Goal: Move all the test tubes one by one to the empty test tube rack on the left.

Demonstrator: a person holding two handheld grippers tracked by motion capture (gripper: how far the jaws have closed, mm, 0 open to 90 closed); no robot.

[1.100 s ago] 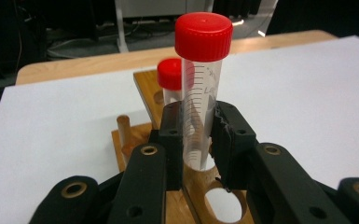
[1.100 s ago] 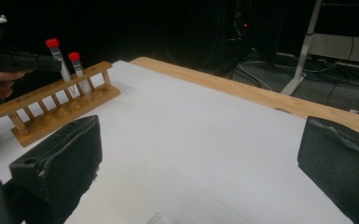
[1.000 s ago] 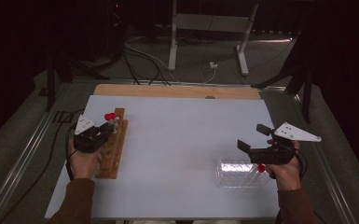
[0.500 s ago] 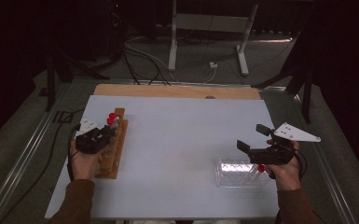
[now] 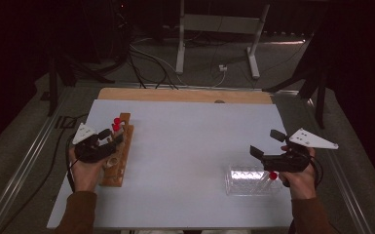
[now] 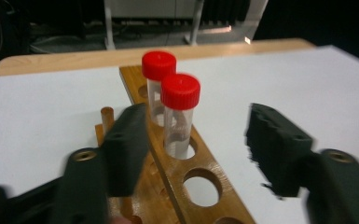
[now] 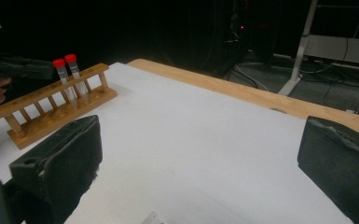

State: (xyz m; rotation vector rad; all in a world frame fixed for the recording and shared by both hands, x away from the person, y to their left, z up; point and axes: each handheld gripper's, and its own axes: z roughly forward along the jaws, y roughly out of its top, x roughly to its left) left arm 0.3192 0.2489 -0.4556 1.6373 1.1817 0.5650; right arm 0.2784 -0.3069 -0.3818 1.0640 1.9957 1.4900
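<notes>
Tube (image 6: 179,116) between opening left gripper (image 6: 198,154)

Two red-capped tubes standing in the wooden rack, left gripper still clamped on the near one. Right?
Not clamped. In the left gripper view the left gripper has just opened; its jaws stand apart on either side of the near tube, clear of it. Both tubes do stand in the wooden rack.

1. The high view looks forward and down from above the person's side, taking in the whole counter (image 5: 185,146) from some way off.
2. The left gripper view rides low on its hand-held gripper (image 6: 196,149), close to the wooden tube rack (image 6: 177,177), facing the counter's far edge.
3. The right gripper view looks level across the counter toward the same rack, seen far off.
</notes>
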